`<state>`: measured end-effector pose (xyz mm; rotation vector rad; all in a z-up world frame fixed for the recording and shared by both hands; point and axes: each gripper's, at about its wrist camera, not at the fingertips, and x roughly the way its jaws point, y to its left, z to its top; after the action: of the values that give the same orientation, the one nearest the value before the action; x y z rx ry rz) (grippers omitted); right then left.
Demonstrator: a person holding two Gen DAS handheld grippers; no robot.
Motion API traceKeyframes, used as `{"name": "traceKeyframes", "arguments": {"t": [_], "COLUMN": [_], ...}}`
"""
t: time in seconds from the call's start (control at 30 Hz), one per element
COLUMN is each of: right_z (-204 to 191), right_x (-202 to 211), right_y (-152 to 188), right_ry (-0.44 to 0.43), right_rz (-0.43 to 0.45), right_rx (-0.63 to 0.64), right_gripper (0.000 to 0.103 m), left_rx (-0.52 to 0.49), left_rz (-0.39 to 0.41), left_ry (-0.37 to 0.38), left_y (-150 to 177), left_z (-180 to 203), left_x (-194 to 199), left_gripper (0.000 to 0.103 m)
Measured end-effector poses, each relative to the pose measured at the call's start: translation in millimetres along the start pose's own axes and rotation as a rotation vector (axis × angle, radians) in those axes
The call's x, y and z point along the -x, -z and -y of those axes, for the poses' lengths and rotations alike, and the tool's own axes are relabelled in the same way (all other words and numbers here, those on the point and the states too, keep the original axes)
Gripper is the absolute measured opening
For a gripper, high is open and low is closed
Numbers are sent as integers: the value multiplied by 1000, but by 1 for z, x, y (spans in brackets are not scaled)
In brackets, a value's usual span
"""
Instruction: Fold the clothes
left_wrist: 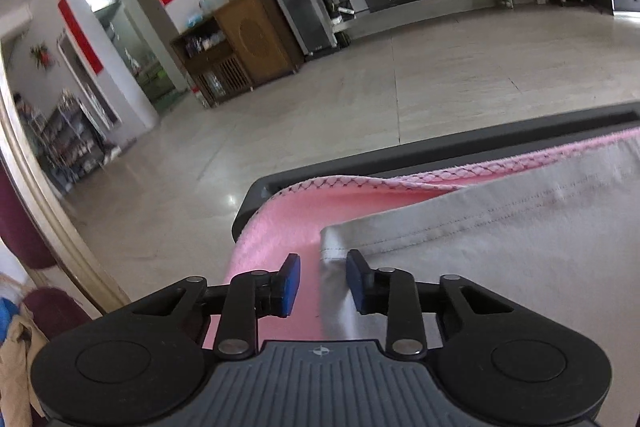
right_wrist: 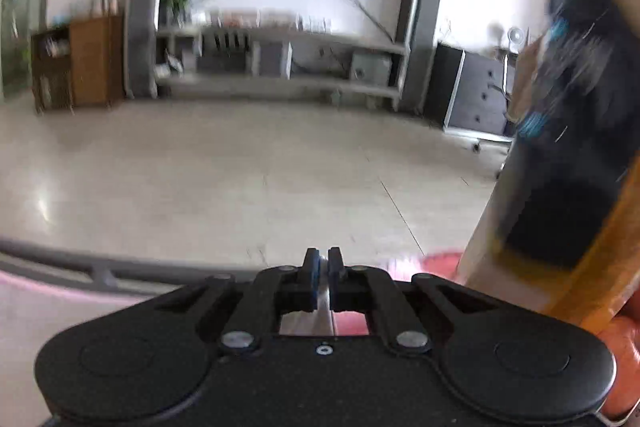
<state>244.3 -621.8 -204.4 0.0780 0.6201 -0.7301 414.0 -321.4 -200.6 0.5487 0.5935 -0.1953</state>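
Left gripper (left_wrist: 323, 277) gapes over grey garment (left_wrist: 500, 247) — right gripper (right_wrist: 323, 263) pinches cloth.

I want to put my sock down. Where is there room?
A bare strip of pink blanket lies between the table's dark rim and the grey shirt. The shirt covers everything to the right. The open left gripper hangs over the shirt's corner, so it's crowded there.

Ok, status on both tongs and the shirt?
Left tongs open, straddling the grey shirt corner. Right tongs shut on a thin fold of cloth. Shirt lies on pink towel.
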Motion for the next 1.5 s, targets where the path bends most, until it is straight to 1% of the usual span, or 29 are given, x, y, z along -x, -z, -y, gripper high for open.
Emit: {"name": "traceKeyframes", "arguments": {"t": [0.03, 0.07, 0.1, 0.13, 0.2, 0.27, 0.37, 0.47, 0.53, 0.57, 0.6, 0.63, 0.7, 0.73, 0.77, 0.8, 0.83, 0.87, 0.93, 0.97, 1.0, 1.07, 1.1, 1.17, 1.23, 1.27, 1.4, 1.47, 1.5], "right_z": [-1, -3, -3, -2, 4, 13, 31, 57, 71, 75, 79, 83, 92, 96, 99, 100, 98, 98, 97, 98, 97, 96, 94, 86, 74, 67, 45, 41, 38], "right_x": [-5, -11, -11, -4, 19, 52, 116, 178, 204, 213, 215, 212, 206, 198, 187, 174, 160, 148, 129, 126, 120, 110, 110, 115, 122, 124, 136, 139, 141], "right_y": [4, 7, 9, 7, 4, 0, 0, 6, 12, 15, 21, 30, 51, 66, 79, 87, 91, 95, 100, 102, 104, 109, 112, 115, 115, 114, 108, 109, 108], "right_ry": [25, 49, 58, 46, -16, -97, -178, -285, -332, -349, -361, -372, -395, -408, -415, -419, -424, -428, -426, -416, -413, -413, -424, -425, -404, -367, -192, -161, -147], "right_rz": [-44, -89, -106, -91, -73, -65, -71, -109, -118, -117, -115, -116, -124, -135, -149, -187, -243, -286, -324, -320, -324, -327, -313, -296, -282, -273, -235, -230, -228], "right_rx": [15, 31, 34, 21, -35, -86, -149, -281, -328, -343, -354, -367, -405, -444, -485, -513, -520, -529, -554, -571, -579, -583, -583, -529, -447, -392, -230, -188, -168], "right_gripper": [5, 8, 10, 13, 25, 28, 32, 39, 42, 45, 48, 48, 47, 46, 36, 21, 19, 19, 20, 23, 30, 31, 31, 29, 12, 4, 3, 4, 6], "left_rx": [-11, -7, 0, 7, 68, 115, 128, 157, 184, 199, 214, 242, 329, 368, 391, 389, 381, 368, 349, 337, 316, 270, 254, 220, 184, 171, 139, 136, 135], "left_rz": [4, -1, -7, -14, -3, 11, 24, 23, -1, -21, -44, -59, -86, -113, -164, -179, -187, -175, -148, -147, -153, -176, -186, -191, -182, -178, -172, -168, -164], "left_ry": [-5, -7, -9, -11, -6, -4, 17, 80, 120, 137, 154, 170, 223, 257, 277, 287, 295, 294, 293, 295, 282, 248, 237, 217, 195, 186, 155, 149, 144], "left_y": [0, -1, -2, -3, -4, -4, 3, 18, 34, 45, 57, 69, 94, 106, 113, 114, 114, 111, 105, 101, 100, 101, 103, 107, 108, 109, 110, 110, 111], "left_z": [2, 0, -2, -5, -23, -43, -72, -99, -108, -108, -107, -103, -95, -91, -86, -82, -79, -76, -72, -70, -67, -58, -56, -52, -49, -48, -43, -42, -42], "left_x": [1, 2, 4, 6, 22, 44, 87, 142, 171, 178, 185, 186, 179, 172, 162, 157, 153, 151, 149, 145, 142, 134, 131, 129, 131, 133, 136, 137, 139], "left_gripper": [24, 24, 28, 34, 34, 34, 34, 34, 34, 34, 34, 34, 33, 29, 24, 17, 19, 19, 19, 19, 21, 21, 22, 27, 28, 29, 29, 30, 32]}}
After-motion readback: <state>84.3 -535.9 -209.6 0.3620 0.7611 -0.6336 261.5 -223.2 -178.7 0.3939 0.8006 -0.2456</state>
